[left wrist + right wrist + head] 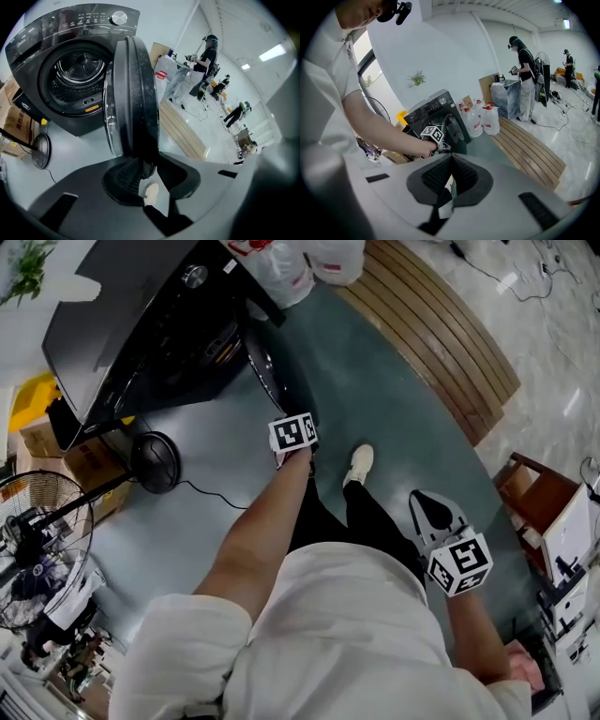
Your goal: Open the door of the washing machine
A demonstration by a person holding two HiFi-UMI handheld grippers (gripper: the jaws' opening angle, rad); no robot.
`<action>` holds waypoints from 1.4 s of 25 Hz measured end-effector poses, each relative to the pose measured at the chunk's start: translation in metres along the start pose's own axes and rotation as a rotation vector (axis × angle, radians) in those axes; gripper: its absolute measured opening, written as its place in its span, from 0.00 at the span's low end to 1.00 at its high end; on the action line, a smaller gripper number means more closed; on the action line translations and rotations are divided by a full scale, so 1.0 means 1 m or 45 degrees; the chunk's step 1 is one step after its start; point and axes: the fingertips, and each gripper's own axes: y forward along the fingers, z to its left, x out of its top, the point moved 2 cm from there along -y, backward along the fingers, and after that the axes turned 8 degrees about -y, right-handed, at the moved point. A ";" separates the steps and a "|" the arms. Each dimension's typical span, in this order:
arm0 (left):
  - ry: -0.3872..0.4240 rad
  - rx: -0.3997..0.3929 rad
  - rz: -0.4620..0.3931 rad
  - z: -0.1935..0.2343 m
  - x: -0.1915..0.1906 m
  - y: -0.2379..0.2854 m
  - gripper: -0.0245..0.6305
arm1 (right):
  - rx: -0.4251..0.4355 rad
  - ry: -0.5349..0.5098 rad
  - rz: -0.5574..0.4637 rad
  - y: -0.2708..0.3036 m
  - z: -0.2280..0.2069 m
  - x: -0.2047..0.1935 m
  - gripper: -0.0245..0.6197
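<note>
left gripper [150, 161] clamps the door [136, 93] by its edge, swung wide over floor [70, 150]; right gripper [452, 155] clenched, empty.

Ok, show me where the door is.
Left gripper view, centre: the door stands open edge-on, right of the drum, lower edge in the left claw.

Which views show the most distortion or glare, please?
Left gripper view: heavy fisheye bows the black round washing machine door, and a ceiling light strip is blown out. Right gripper view: same fisheye, black corners. Head view: mildest, glints on the glossy pale floor.
</note>
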 end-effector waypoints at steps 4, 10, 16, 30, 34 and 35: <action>-0.062 -0.001 -0.005 -0.017 0.001 0.007 0.19 | -0.020 0.017 -0.008 -0.007 -0.013 -0.005 0.05; -0.151 -0.009 0.005 -0.044 0.004 0.018 0.19 | -0.035 0.038 -0.014 -0.015 -0.030 -0.010 0.05; -0.215 -0.020 0.005 -0.069 0.011 0.026 0.19 | -0.036 0.044 -0.015 -0.022 -0.043 -0.011 0.05; -0.350 -0.069 -0.015 -0.112 0.028 0.045 0.20 | -0.033 0.066 -0.013 -0.030 -0.066 -0.016 0.05; -0.388 -0.084 -0.013 -0.119 0.031 0.047 0.20 | -0.029 0.079 -0.009 -0.029 -0.071 -0.017 0.05; -0.396 -0.084 -0.011 -0.119 0.031 0.048 0.20 | -0.027 0.081 -0.007 -0.029 -0.072 -0.017 0.05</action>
